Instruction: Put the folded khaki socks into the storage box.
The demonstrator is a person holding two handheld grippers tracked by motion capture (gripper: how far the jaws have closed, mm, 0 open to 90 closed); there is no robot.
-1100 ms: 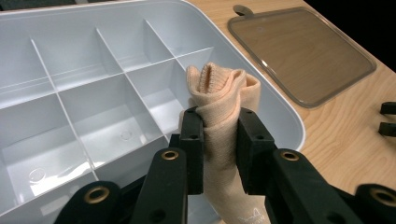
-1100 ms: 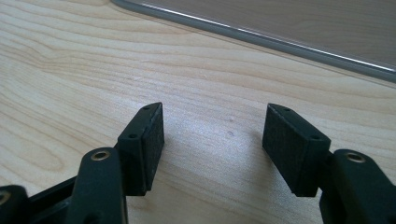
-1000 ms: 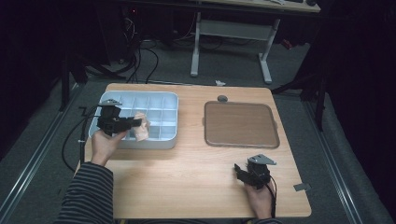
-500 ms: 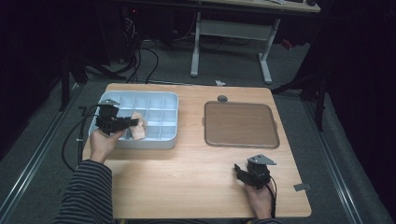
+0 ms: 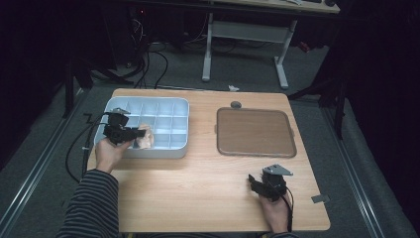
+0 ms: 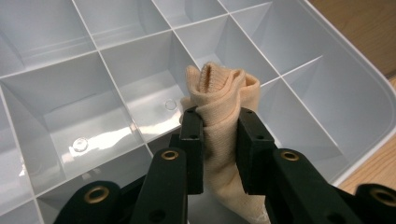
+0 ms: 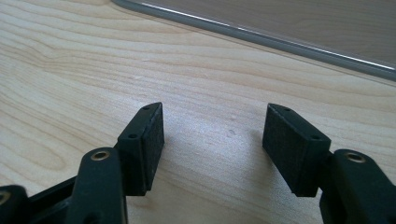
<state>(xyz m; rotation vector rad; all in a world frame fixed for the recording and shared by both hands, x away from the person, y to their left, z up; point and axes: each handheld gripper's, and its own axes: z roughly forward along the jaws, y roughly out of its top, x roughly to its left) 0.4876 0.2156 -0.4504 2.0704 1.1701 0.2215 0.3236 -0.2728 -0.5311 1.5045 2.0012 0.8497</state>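
While the wooden table (image 5: pixel 198 193) carries a brown tray (image 5: pixel 255 132) and a pale compartment box (image 5: pixel 163 106), the left gripper (image 6: pixel 219 135) is clamped on a rolled beige cloth (image 6: pixel 224 93) over the box; the right gripper (image 7: pixel 212 140) rests with jaws apart, holding nothing.

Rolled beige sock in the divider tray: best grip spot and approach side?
Grip the rolled sock across its narrow mid-section, where the left gripper is already shut on it. Come from above, from the person's side of the compartment tray. The roll stands taller than the compartment walls, so its upper part is free, while the dividers would likely block jaws reaching lower. The right gripper rests open on the table.
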